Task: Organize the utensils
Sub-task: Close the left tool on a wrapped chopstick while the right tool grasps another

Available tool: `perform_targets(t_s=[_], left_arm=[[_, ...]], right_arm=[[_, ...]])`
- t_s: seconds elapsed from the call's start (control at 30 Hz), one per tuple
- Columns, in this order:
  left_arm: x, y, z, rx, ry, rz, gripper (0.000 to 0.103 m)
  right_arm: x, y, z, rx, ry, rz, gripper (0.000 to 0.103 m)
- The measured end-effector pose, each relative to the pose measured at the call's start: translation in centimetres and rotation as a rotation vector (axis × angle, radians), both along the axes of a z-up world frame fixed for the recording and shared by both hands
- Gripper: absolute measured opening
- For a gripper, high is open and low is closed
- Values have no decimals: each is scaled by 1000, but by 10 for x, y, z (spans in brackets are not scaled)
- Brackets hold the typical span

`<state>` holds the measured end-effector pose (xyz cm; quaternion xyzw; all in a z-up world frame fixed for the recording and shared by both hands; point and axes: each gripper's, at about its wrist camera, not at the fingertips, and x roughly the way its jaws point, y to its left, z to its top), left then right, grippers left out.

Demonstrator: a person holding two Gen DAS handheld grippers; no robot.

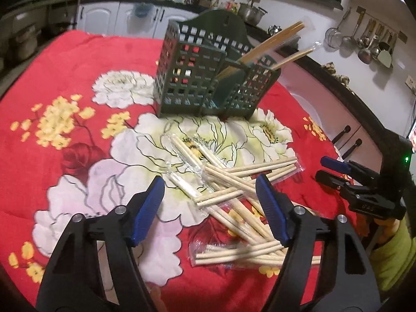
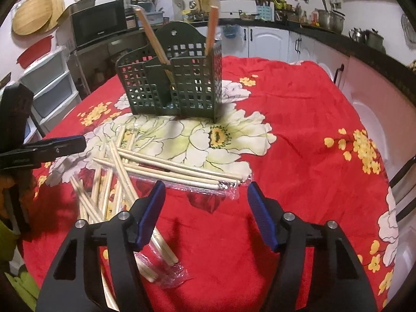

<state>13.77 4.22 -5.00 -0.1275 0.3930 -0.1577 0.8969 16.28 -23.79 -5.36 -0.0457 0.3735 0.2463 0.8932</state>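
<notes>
A dark green plastic lattice utensil holder (image 1: 208, 78) stands upright on the red cloth with white and yellow flowers (image 1: 78, 59), well in from the table's edges. Two wrapped pairs of chopsticks (image 1: 273, 41) lean out of its compartments. In front of it lies a loose, crisscrossed heap of pale wooden chopsticks in clear plastic sleeves (image 1: 234, 189).

The left gripper (image 1: 210, 208) hangs over the heap, its blue-padded jaws spread apart and clamping nothing, with several sticks lying below the gap. The right gripper (image 2: 205, 215) stands at the heap's right edge, jaws likewise apart and empty, over bare cloth, one wrapped pair (image 2: 182, 174) just ahead. Open red cloth stretches to its right, toward the white cabinets (image 2: 273, 41)
</notes>
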Motion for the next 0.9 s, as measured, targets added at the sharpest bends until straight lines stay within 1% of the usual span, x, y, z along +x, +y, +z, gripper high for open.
perform_targets(t_s=[0.13,0.23,0.3,0.33,0.43,0.5,0.53,0.57,0.63,0.67,0.7,0.73,0.8,0.83,0.9], left_arm=[[12,-3,-7,-17,33,-18,57],[19,-7,-8,-15,39,-37,52],[24,-10,-8,-11,41,-50,52],[25,-11,-8,-14,42,-54,50],[29,-13,-7,-17,44,-59,43],[32,-12,-7,-18,46,-57,41],[33,-11,-8,-21,50,-56,40],[33,-11,-9,-23,53,-58,37],[34,-11,-9,-22,54,-61,34],[34,-11,-10,-20,54,-61,33],[35,-11,-10,-18,54,-60,33],[35,-11,-11,-17,55,-60,29],[36,-10,-14,-13,60,-54,25],[36,-10,-14,-13,61,-53,23],[37,-10,-15,-10,58,-53,18]], right_arm=[[6,-2,-6,-2,27,-13,54],[12,-3,-12,0,53,-26,50],[16,-5,-15,6,71,-36,46],[19,-7,-17,16,89,-45,43],[29,-13,-23,51,131,-80,41],[36,-16,-27,76,161,-96,38],[39,-19,-30,92,175,-106,35],[41,-21,-31,101,180,-112,33],[42,-21,-31,101,179,-113,24],[42,-21,-31,104,179,-111,22],[42,-21,-32,109,182,-109,17],[42,-21,-31,110,183,-101,9],[40,-18,-31,97,176,-93,6],[39,-17,-31,87,164,-95,3],[38,-17,-30,81,152,-99,1]])
